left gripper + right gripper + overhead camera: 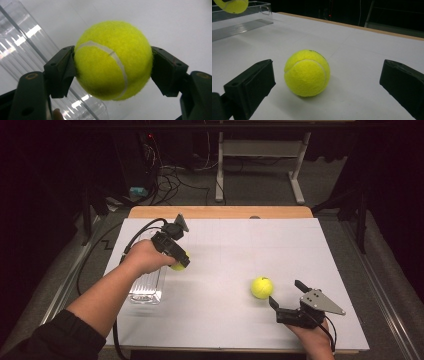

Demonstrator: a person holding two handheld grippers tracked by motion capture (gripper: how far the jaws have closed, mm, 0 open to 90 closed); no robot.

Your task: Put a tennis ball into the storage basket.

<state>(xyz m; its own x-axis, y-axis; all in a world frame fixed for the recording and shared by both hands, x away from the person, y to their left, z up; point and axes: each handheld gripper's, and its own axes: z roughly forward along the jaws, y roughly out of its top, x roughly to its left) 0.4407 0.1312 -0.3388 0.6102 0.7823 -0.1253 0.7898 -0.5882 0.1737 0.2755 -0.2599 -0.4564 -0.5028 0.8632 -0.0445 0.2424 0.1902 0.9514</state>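
- At a white-covered table (225, 330), a person's left gripper (176, 260) is clamping a yellow tennis ball (113, 60), its two black jaws pressing in on opposite sides of the ball, as the left gripper view is showing.
- That held ball is riding clear of the table surface and sitting just beside and partly over a clear plastic container (147, 287), whose ribbed transparent wall (22, 47) is running diagonally behind the left-hand jaw.
- In the high view the gripped ball is peeking out as a yellow patch under the left hand (145, 256), near the container's far end.
- A second tennis ball (261, 287) is resting on the table, well apart from the container and toward the right side.
- The right gripper (286, 296) is hovering low with its jaws spread wide and holding nothing; the second ball (307, 73) is lying between and a little beyond the two jaw tips, touching neither.
- In the right gripper view, the held ball (233, 5) is showing at the upper left, above the container's rim (259, 3).
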